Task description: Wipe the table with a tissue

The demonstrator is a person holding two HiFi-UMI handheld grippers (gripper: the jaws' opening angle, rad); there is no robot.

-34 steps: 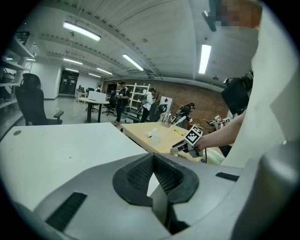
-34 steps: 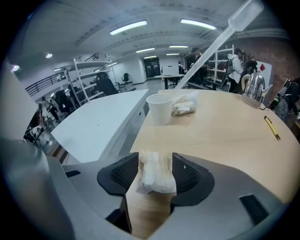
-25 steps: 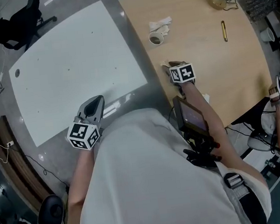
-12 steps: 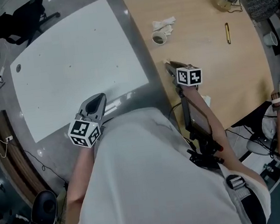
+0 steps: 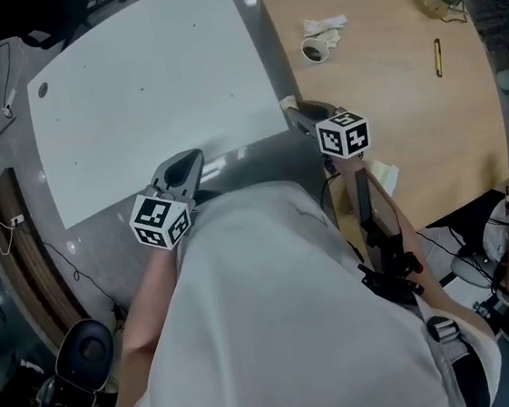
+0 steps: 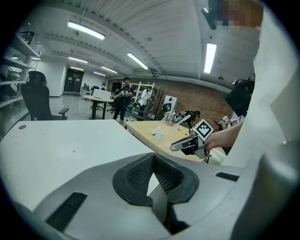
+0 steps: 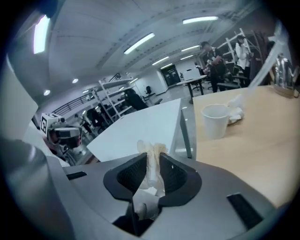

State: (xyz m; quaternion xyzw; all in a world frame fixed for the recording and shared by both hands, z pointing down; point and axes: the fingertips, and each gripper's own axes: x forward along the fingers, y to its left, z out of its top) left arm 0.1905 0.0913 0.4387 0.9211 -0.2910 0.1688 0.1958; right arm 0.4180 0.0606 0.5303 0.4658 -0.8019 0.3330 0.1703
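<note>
1. Strip lights are running along the ceiling of an open workshop, and people are standing around other desks far at the back.
2. Two desks are sitting side by side with a narrow grey gap between them: a white desk on the left and a wooden desk on the right.
3. The right gripper is hanging over the wooden desk's near left corner, just beside the gap, tilting downward and pointing toward the white desk.
4. Its fingers, having just been closing, are pinching the tissue. The pads are pressing on it from both sides, its crumpled top is sticking out past the fingertips, and more of it is bunching up behind them.
5. The left gripper is hovering at the white desk's near edge, well apart from the right one. Its fingers are meeting at the tips, gripping nothing.
6. A paper cup is standing upright farther back on the wooden desk, with a second crumpled tissue lying just beside its far side.
7. A pen is lying on the same desk, well to the right of the cup.
</note>
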